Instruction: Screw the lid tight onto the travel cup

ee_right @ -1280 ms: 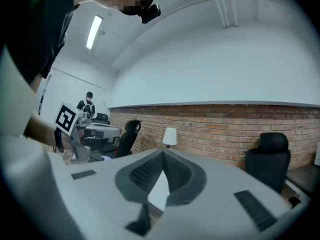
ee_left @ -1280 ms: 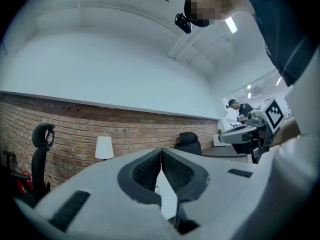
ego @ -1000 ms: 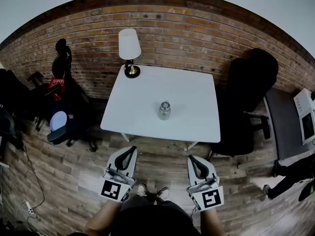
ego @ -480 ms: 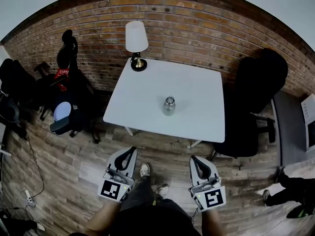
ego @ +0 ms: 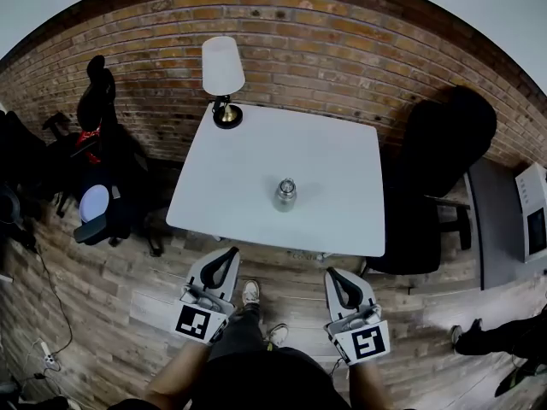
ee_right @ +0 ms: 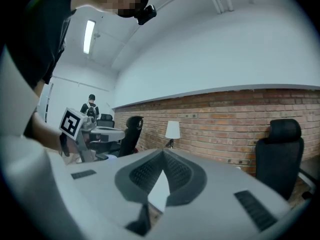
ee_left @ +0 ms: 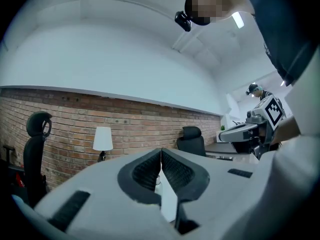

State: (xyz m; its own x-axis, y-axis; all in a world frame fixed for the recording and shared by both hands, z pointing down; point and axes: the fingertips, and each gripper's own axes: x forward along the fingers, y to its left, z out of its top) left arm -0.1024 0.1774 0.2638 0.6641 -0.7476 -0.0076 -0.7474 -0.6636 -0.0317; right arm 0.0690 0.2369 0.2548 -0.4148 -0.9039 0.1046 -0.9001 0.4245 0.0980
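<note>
Travel cup (ego: 285,194) at desk (ego: 231,196) centre: looked rigid, slick; take its body. Your left gripper (ego: 229,252), right gripper (ego: 332,272): jaws sat closed, empty.

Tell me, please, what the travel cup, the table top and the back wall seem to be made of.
The travel cup looks like metal: silvery grey with a sheen, though too small to be sure. The table top is smooth matte white, perhaps laminate or painted board. The back wall is bare brick: reddish-brown courses with mortar lines.
</note>
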